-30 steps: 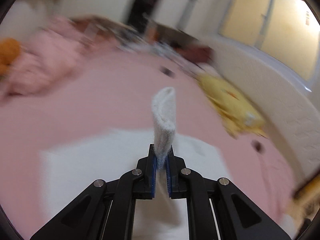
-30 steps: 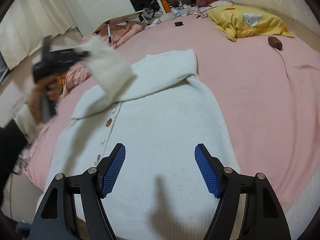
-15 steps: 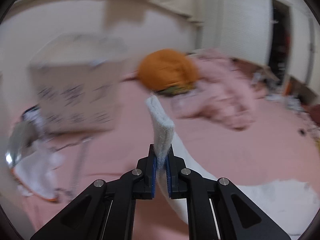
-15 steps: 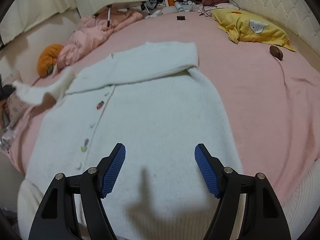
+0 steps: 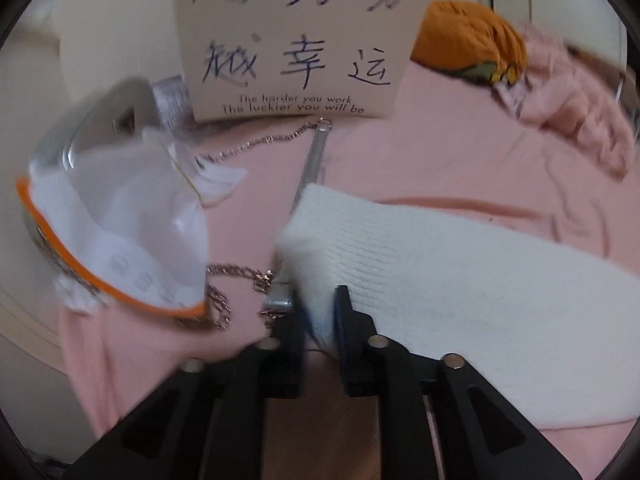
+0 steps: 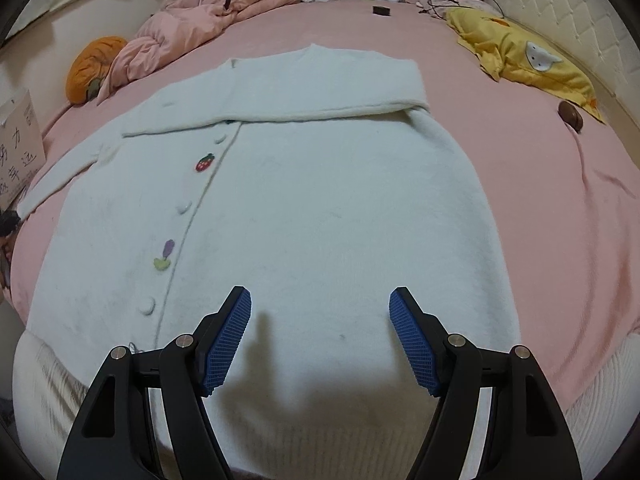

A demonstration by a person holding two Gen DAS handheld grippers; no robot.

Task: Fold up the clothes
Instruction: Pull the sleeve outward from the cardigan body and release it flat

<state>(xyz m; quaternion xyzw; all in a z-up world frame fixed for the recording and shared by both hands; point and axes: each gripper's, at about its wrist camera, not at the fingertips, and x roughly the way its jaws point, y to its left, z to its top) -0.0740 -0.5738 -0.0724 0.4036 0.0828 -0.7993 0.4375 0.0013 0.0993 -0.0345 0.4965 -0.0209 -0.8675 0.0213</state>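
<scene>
While left tongs (image 5: 318,312) open around cuff (image 5: 320,240), right tongs (image 6: 320,336) wide above cardigan (image 6: 320,208)

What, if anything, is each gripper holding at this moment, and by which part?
The left gripper is opening around the cardigan's sleeve cuff, which lies between its jaws; the right gripper holds nothing.

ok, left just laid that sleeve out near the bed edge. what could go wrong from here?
1. The left gripper is opening with the sleeve cuff still between its jaws; fuzzy knit may snag the pads and get dragged on pull-back.
2. A metal chain and clasp lie right beside the cuff and could catch the fabric or a finger.
3. The right gripper hangs open over the cardigan, pinning nothing, so the body could shift.
</scene>
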